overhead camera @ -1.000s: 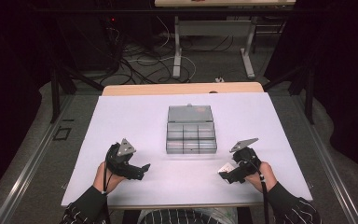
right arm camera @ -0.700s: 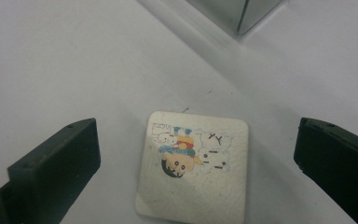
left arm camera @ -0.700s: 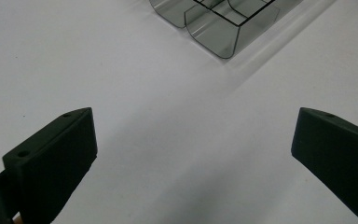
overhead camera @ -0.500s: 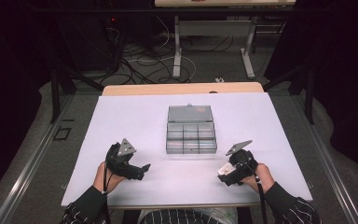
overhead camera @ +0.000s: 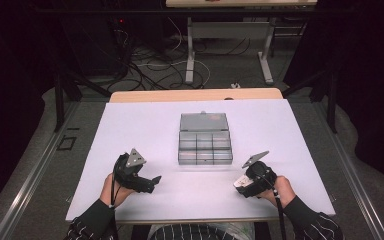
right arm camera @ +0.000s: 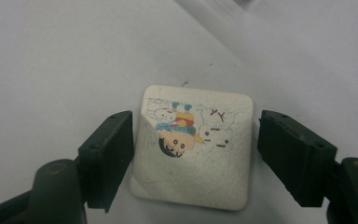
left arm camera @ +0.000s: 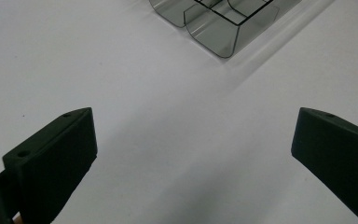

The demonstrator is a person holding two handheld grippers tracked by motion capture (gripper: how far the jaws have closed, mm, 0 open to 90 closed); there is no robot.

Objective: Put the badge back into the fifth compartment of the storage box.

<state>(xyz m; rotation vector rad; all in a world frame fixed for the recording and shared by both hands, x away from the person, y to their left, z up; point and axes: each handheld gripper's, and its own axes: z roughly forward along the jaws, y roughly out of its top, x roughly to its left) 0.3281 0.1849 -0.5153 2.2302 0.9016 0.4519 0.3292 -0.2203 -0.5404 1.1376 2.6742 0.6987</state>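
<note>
A white square eraser (right arm camera: 193, 154) with a cartoon print lies flat on the white table (overhead camera: 145, 130) near the front right. My right gripper (right arm camera: 196, 154) is open around it, one jaw on each side: the left jaw is at its edge and the right jaw a small gap away. In the high view the eraser (overhead camera: 240, 181) shows at the tip of the right gripper (overhead camera: 243, 184). My left gripper (overhead camera: 154, 181) rests at the front left, open and with nothing in it (left arm camera: 193, 154), its jaws pointing toward the box.
A clear grey compartment box (overhead camera: 204, 142) with its lid folded back stands mid-table between the two grippers; its rounded near corner (left arm camera: 214, 28) is ahead of the left jaws. The table's front edge lies just behind both hands.
The right gripper has shifted slightly left and down toward the eraser. The left gripper has stayed where it was.
</note>
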